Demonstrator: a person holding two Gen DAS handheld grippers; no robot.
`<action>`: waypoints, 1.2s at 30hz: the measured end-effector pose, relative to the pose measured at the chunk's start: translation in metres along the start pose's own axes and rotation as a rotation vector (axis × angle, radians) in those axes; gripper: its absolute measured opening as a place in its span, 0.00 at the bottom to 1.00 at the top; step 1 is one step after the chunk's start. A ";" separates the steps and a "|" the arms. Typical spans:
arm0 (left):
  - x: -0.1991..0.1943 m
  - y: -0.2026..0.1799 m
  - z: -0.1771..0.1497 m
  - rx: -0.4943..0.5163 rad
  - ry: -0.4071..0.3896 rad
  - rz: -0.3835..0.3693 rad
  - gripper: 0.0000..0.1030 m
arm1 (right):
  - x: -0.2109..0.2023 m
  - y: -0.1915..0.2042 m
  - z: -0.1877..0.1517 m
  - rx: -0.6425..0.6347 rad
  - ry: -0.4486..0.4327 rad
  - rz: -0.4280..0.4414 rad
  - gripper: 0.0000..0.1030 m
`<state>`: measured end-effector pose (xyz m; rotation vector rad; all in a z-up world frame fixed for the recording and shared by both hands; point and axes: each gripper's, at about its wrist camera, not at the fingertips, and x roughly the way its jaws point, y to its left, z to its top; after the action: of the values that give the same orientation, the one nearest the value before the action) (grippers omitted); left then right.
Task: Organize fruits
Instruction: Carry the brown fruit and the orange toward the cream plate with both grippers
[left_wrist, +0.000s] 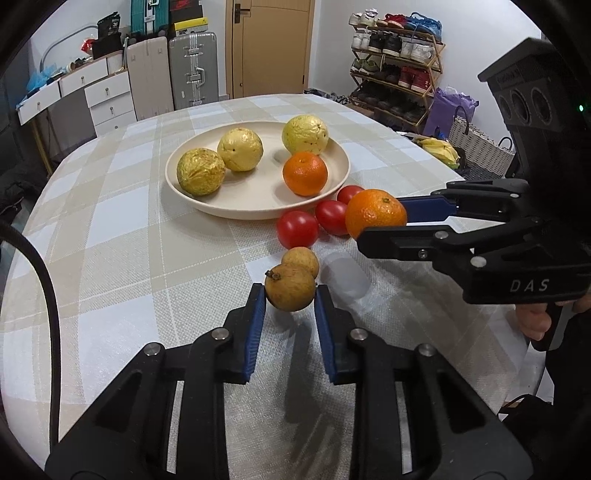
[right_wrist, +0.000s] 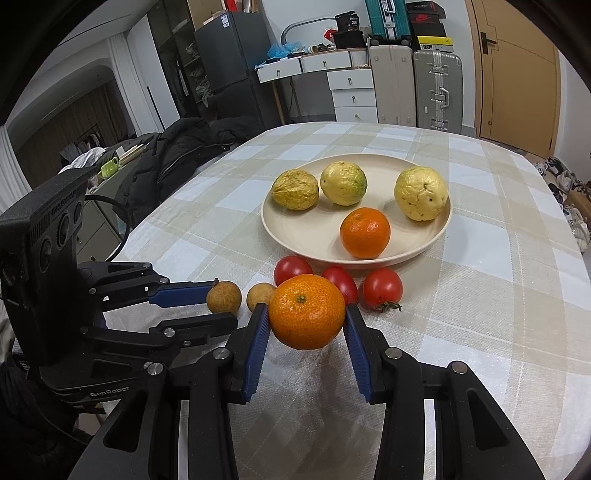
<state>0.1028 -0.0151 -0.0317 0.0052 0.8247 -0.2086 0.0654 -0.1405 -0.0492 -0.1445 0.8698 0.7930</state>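
The held longan sits at six o'clock from the plate, pinched between the left gripper jaws; a second longan touches it behind. The right gripper jaws clamp a mandarin just in front of three tomatoes. On the checked surface, each should likely lift straight up before travelling, sparing neighbours a nudge.

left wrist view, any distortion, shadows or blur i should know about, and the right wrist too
Left wrist view: fisheye bends the table edge, corners black; soft shadow under the held longan; focus sharp. Right wrist view: same warping; soft shadow beneath the held orange; no glare.
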 end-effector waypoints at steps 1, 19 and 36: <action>-0.002 0.001 0.001 -0.002 -0.008 0.002 0.24 | -0.001 -0.001 0.000 0.001 -0.004 0.000 0.41; -0.030 0.010 0.007 -0.033 -0.114 0.054 0.24 | -0.020 -0.017 0.007 0.067 -0.107 -0.028 0.41; -0.041 0.014 0.019 -0.049 -0.173 0.078 0.24 | -0.033 -0.033 0.009 0.126 -0.169 -0.073 0.41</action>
<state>0.0917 0.0047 0.0100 -0.0268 0.6553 -0.1137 0.0811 -0.1786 -0.0257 0.0021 0.7474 0.6706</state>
